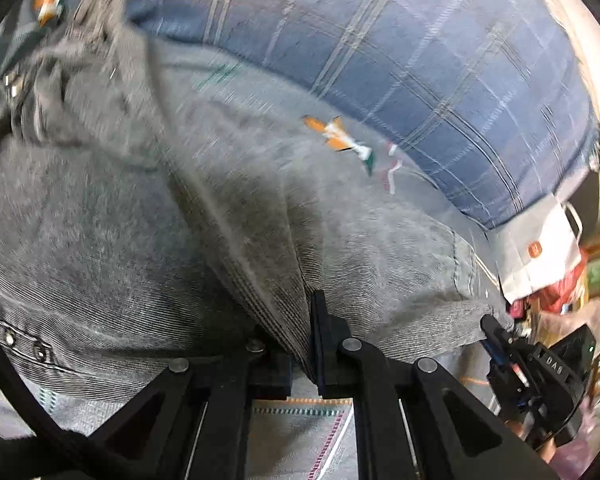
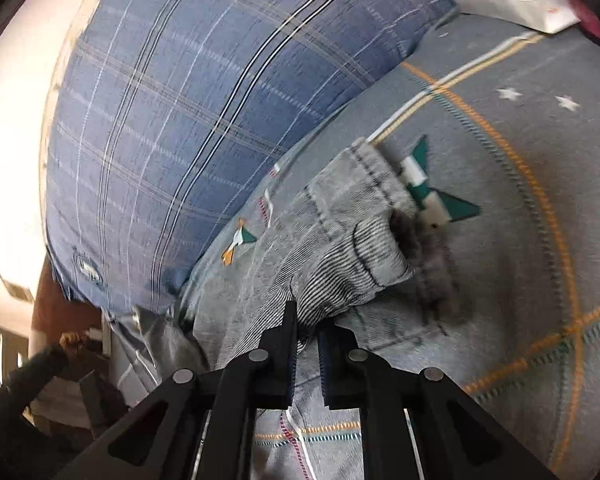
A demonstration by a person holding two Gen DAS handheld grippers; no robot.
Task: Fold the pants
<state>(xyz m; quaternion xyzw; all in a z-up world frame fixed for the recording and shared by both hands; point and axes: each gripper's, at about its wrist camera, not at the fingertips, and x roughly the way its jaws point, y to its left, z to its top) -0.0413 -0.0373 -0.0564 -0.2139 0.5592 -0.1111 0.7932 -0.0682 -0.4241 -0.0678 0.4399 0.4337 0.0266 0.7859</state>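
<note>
Grey denim pants [image 1: 148,216] fill the left wrist view, lifted and bunched above a grey patterned bedsheet [image 1: 300,420]. My left gripper [image 1: 306,344] is shut on a seam fold of the pants. My right gripper shows at the right of that view [image 1: 496,332], pinching the pants' edge. In the right wrist view my right gripper [image 2: 306,332] is shut on the pants [image 2: 340,248], whose hem lies bunched on the bedsheet [image 2: 520,280] ahead of the fingers. The image is motion-blurred.
A blue plaid pillow [image 1: 440,60] lies along the far side of the bed, also in the right wrist view [image 2: 180,120]. A white paper bag [image 1: 540,248] and clutter stand beyond the bed's right end. A room wall [image 2: 12,120] is at left.
</note>
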